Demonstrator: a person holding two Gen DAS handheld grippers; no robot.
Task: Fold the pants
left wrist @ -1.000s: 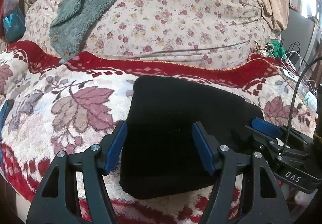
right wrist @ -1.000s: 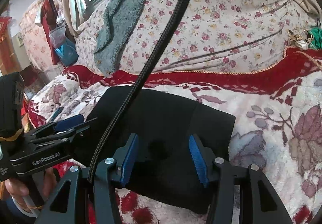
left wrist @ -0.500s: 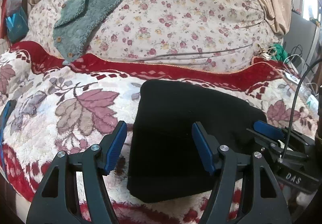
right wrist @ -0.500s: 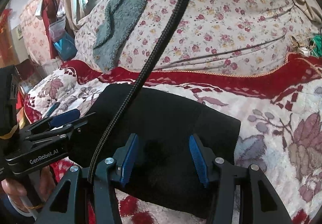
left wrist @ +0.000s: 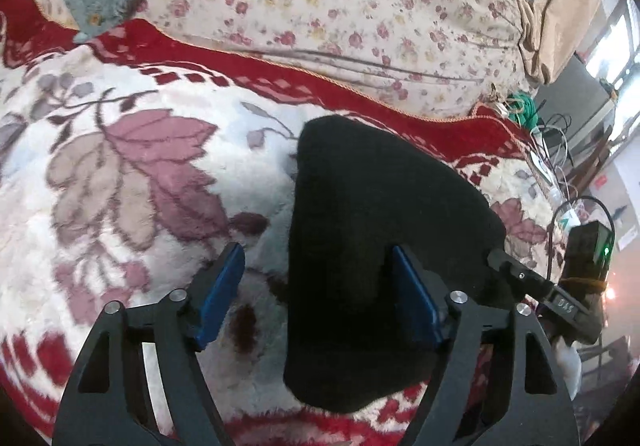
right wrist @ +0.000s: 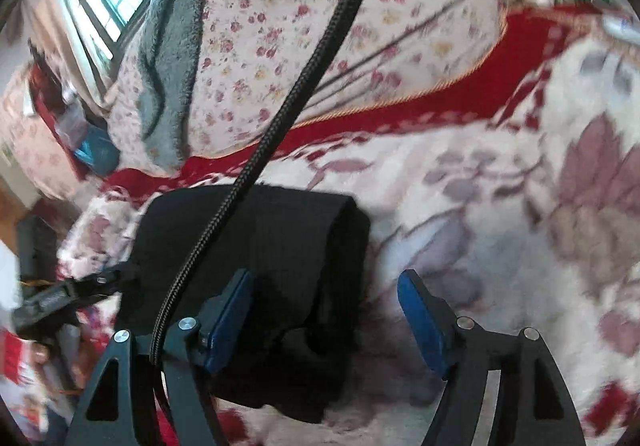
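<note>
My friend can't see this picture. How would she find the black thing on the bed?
Start at the big fluffy blanket with red edges and pink leaves. In front of the flowery quilt lie the folded pants, a flat bundle on the blanket. They are the only plain black cloth; everything around them is patterned.

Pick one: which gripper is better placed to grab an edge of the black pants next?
Left, marginally. The left gripper straddles the pants' side edge, sharply seen. The right gripper straddles the opposite edge, but its view is blurred.

Left claw (left wrist: 314,294) and right claw (right wrist: 324,310) just opened wide, angled downward
</note>
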